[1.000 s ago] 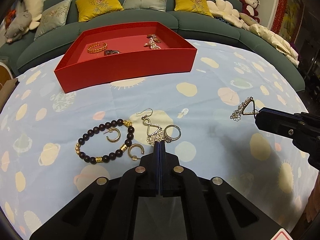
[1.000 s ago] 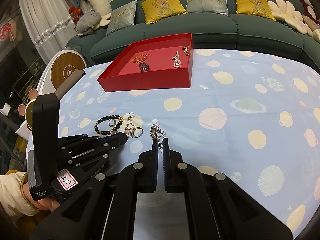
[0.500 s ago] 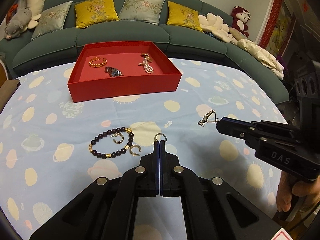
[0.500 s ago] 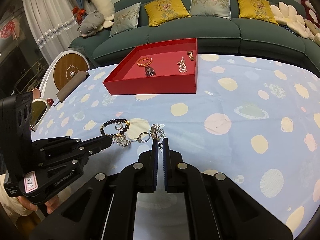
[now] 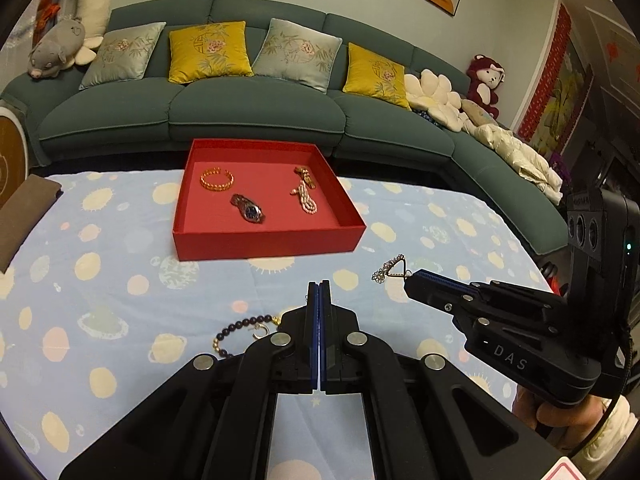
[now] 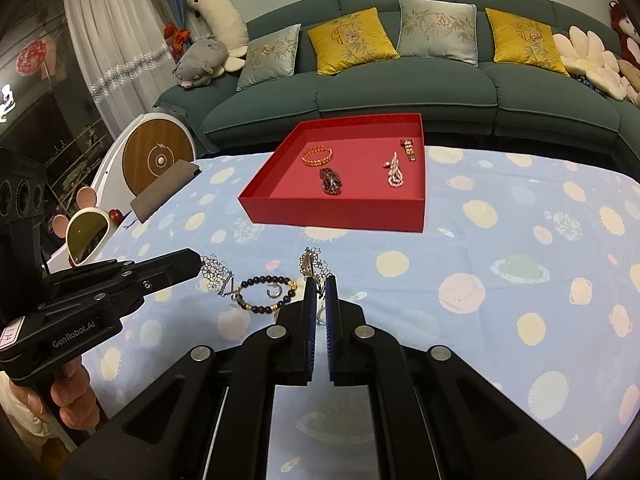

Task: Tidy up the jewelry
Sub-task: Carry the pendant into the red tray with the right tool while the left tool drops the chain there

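Both earrings (image 6: pixel 219 276) lifted, apparently dangling from each hand-held gripper (image 5: pixel 319 285).

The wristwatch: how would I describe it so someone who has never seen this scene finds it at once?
Start at the red tray on the spotted cloth in front of the green sofa. Four pieces lie inside, and the wristwatch is the one nearest the tray's front wall, between the gold bangle and the pearl strand. It alone has a round dark dial on a metal band.
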Tool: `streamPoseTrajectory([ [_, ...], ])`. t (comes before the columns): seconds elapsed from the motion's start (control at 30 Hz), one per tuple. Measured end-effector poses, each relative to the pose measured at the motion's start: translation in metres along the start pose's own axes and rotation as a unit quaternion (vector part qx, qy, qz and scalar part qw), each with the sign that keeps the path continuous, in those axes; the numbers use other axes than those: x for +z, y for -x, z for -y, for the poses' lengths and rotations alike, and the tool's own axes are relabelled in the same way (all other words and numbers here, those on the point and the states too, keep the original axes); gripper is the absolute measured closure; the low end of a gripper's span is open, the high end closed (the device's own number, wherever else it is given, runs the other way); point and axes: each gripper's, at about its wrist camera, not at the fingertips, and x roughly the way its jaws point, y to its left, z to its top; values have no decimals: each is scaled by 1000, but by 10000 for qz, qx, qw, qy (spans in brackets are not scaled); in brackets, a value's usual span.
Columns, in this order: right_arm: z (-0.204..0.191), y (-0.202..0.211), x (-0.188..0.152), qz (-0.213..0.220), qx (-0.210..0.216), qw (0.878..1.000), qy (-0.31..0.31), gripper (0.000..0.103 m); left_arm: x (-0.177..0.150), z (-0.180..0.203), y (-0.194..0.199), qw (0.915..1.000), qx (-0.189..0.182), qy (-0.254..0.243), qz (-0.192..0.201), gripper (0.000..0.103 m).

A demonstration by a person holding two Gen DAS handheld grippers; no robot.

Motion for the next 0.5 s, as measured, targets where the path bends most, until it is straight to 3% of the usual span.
streamPoseTrajectory([
  [0.27,-6,-5,57,344,-52,9994,39,100,65,-20,8,9978,297,177,568,103],
  [0.5,10,-51,105,211,-74,9997,-108,100,118,-45,-26,9959,575,204,668,103],
])
